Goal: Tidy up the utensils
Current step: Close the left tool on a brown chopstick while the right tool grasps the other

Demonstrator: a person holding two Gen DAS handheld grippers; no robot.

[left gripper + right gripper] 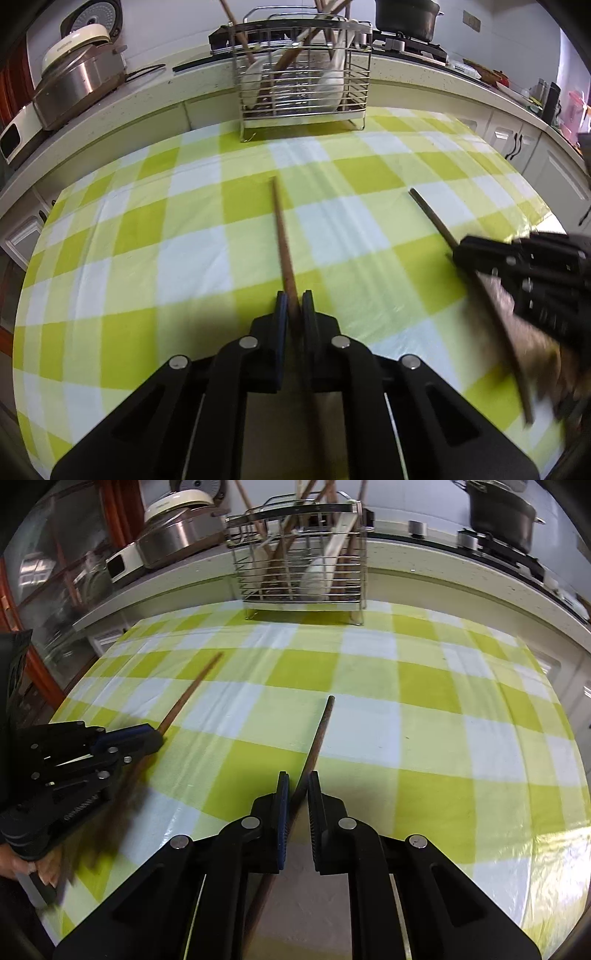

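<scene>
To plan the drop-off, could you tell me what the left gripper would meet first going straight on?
Probably the checked tablecloth, since the left gripper angles downward; the wire utensil rack stands farther ahead.

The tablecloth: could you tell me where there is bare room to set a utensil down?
Most of the checked tablecloth is bare: the stretch between the wire rack and the two tools, and both side edges. It is crowded near the front, where the left tool and right tool each grip a wooden stick.
</scene>
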